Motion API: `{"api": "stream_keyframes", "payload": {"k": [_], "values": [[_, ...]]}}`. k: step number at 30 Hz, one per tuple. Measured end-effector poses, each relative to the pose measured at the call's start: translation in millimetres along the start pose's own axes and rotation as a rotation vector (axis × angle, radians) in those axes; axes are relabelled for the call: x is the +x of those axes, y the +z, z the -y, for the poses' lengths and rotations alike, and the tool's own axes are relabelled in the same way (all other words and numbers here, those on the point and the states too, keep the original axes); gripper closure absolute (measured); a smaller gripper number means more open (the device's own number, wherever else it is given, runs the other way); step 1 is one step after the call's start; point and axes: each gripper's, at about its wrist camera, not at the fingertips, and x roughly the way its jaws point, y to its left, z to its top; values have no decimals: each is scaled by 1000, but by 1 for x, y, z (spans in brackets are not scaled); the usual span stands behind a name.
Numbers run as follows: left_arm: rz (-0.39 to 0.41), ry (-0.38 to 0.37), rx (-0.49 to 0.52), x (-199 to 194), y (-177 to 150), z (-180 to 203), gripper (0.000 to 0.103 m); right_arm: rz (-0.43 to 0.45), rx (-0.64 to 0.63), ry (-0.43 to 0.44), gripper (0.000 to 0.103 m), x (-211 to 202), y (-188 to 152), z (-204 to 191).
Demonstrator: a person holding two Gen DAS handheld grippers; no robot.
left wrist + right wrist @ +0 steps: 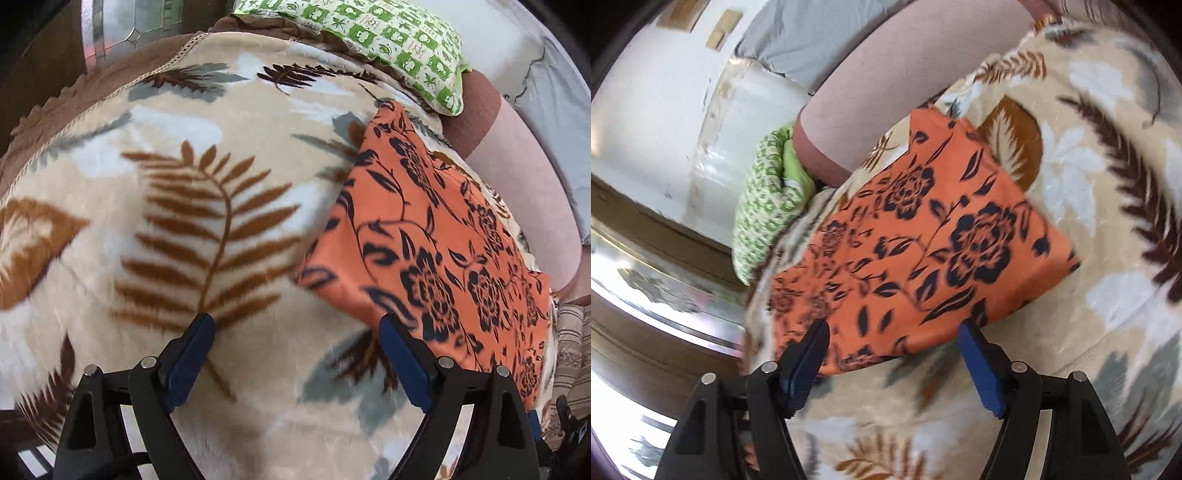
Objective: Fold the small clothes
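An orange cloth with a dark flower print (436, 236) lies folded flat on a beige leaf-patterned blanket (184, 206). In the left wrist view it sits to the right, its near edge beside the right fingertip. My left gripper (297, 325) hangs open over bare blanket with nothing between its fingers. In the right wrist view the same orange cloth (923, 236) fills the middle, its near edge lying just beyond the fingertips. My right gripper (894, 332) stands open above that edge, and its blue pads do not press on the cloth.
A green-and-white patterned pillow (391, 40) rests at the far end of the blanket. A pinkish bolster (905, 70) runs along the side by a white wall (646, 110). A brown fringed edge (55, 107) borders the blanket, and a shiny metal frame (665, 288) lies beyond it.
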Motion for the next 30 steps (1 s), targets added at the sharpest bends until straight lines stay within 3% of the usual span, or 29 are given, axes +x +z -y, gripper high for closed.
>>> {"api": "stream_keyframes", "payload": {"k": [5,11,15,17,18,19,22,23,27,28,29,30], "values": [[50,-80,16,-11,-5,14,12,-73,211,65,28,23,-10,31],[150,-32,170,-13,-1,53,12,73,342,19,30,17,6,65],[65,-51,107,6,8,46,12,65,385,8,30,26,14,70],[-15,-116,48,23,10,39,12,66,356,-41,30,26,17,61],[-12,-132,36,22,10,38,12,59,321,-69,30,25,18,53],[2,-143,34,20,10,38,16,44,298,-81,30,25,19,48],[1,-225,30,19,14,41,64,-58,227,-46,30,34,15,28],[5,-220,35,21,15,43,65,-73,210,-37,30,36,13,24],[23,-230,30,25,16,49,62,-149,108,5,31,50,1,0],[26,-246,26,24,17,49,49,-165,78,19,31,54,-2,-7],[19,-282,7,25,18,49,29,-173,53,32,31,55,-6,-13],[7,-305,-15,31,21,50,22,-177,30,41,31,57,-10,-19]]}}
